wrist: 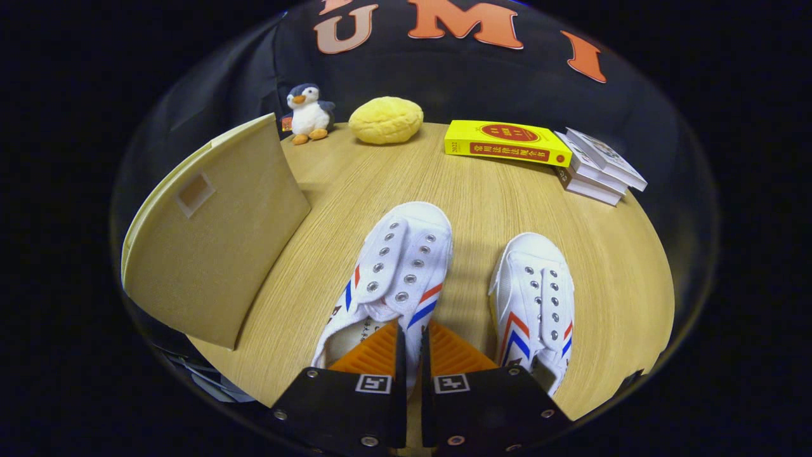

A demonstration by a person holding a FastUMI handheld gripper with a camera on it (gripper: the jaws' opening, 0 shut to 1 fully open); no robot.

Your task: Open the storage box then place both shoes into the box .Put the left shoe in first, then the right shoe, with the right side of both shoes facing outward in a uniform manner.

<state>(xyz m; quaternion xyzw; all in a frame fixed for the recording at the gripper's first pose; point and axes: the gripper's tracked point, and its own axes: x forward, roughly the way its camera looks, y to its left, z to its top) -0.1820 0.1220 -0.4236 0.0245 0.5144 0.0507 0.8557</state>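
Observation:
Two white canvas shoes with red and blue side stripes point their toes away from me on the wooden table [482, 209]. The left-hand shoe [396, 260] sits right at my fingers. My gripper [412, 331] is shut on that shoe's right side wall near the opening, one finger inside the shoe and one outside. The right-hand shoe [536, 295] lies apart from it, just right of my fingers. The beige fabric storage box [216, 241] stands to the left of the shoes, a label pocket on the side facing me. I cannot tell whether its top is open.
Along the table's far edge sit a small penguin plush [309, 114], a yellow round cushion [386, 119], a yellow book [506, 142] and a stack of pale books [599, 168]. Bare wood lies between the shoes and these things.

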